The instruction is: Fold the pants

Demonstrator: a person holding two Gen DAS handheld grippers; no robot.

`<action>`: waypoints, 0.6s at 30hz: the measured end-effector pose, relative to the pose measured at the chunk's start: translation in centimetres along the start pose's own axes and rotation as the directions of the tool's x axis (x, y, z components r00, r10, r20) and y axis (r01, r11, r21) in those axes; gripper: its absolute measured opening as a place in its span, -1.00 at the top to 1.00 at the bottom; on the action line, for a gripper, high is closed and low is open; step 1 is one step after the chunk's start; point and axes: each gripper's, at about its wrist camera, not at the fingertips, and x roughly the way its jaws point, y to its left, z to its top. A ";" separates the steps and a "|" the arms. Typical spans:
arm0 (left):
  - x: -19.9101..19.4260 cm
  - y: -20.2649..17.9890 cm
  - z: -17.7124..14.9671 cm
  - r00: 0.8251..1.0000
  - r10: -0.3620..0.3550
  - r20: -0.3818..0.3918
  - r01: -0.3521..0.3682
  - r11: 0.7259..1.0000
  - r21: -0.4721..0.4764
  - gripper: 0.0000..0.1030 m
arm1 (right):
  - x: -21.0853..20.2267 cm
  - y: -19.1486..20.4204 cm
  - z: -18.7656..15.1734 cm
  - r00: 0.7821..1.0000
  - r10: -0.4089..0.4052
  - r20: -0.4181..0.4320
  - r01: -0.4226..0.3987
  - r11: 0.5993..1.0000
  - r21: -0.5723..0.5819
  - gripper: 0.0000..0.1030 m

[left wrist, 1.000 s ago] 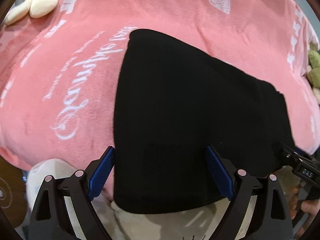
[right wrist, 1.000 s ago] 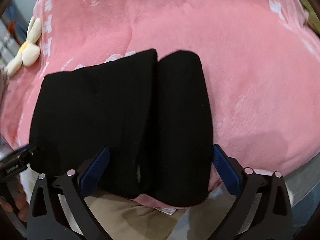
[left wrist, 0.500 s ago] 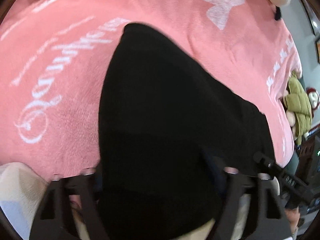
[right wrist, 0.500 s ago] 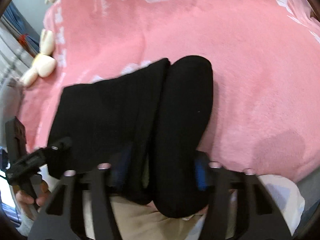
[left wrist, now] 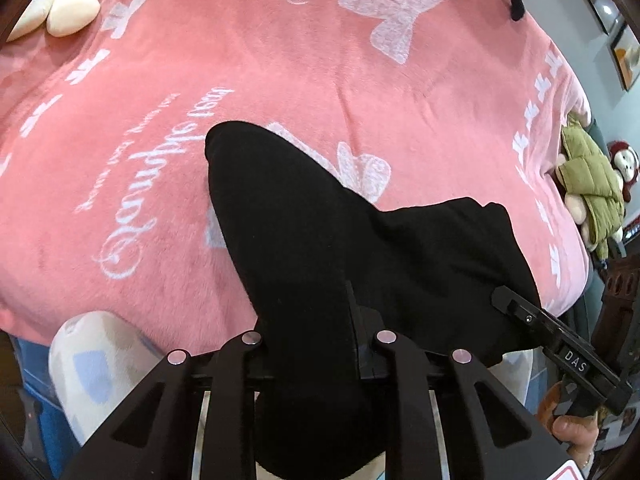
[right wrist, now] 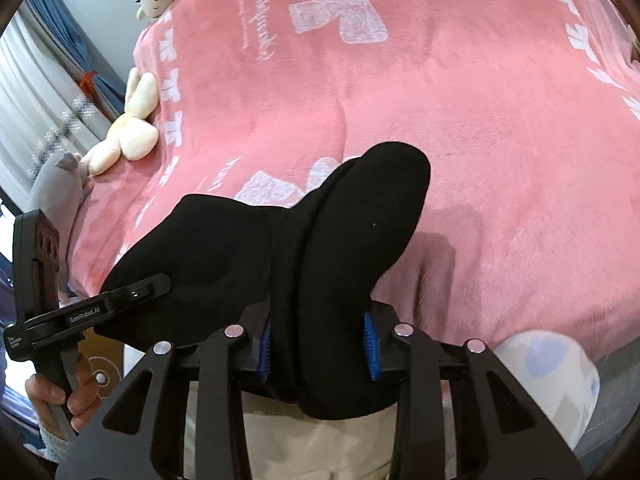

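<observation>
Only the right view shows blue pads (right wrist: 370, 350); both claws are closing, gripping the black pants (left wrist: 304, 240).

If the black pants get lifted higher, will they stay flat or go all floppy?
Probably floppy: the black pants already sag between the left tool and the right tool, whose jaws are closing on bunched cloth. They look thick and soft, so likely not slippery. The far ends would probably drag over the pink blanket.

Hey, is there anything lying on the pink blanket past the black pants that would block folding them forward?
Nothing visible does. The pink blanket beyond the black pants is bare; the cream plush toy and the green-jacketed plush sit at the blanket's edges, off to the sides.
</observation>
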 end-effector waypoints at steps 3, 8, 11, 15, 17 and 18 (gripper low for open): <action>-1.0 -0.3 -0.9 1.000 0.007 -0.004 -0.007 1.000 0.015 0.66 | -0.5 0.5 -0.2 1.000 0.006 -0.003 -0.006 1.000 -0.007 0.37; -2.2 -0.8 -1.4 1.000 0.019 -0.007 -0.018 0.999 0.036 0.66 | -2.5 1.7 -1.3 1.000 0.030 -0.002 -0.030 0.999 -0.024 0.37; -3.2 -1.1 -1.6 1.000 0.012 0.004 -0.012 0.999 0.039 0.66 | -3.9 2.5 -1.7 0.999 0.037 0.012 -0.037 0.999 -0.036 0.37; -5.1 -1.7 -1.3 0.999 -0.005 0.040 0.003 0.998 0.056 0.66 | -6.1 4.0 -1.3 0.997 0.059 0.057 -0.055 0.996 -0.069 0.38; -6.1 -2.0 -0.8 0.998 -0.013 0.060 0.009 0.998 0.069 0.66 | -7.0 4.5 -0.7 0.994 0.069 0.086 -0.062 0.995 -0.082 0.38; -6.5 -2.1 -0.7 0.997 -0.016 0.069 0.010 0.997 0.076 0.66 | -7.6 4.7 -0.4 0.992 0.074 0.105 -0.065 0.994 -0.088 0.38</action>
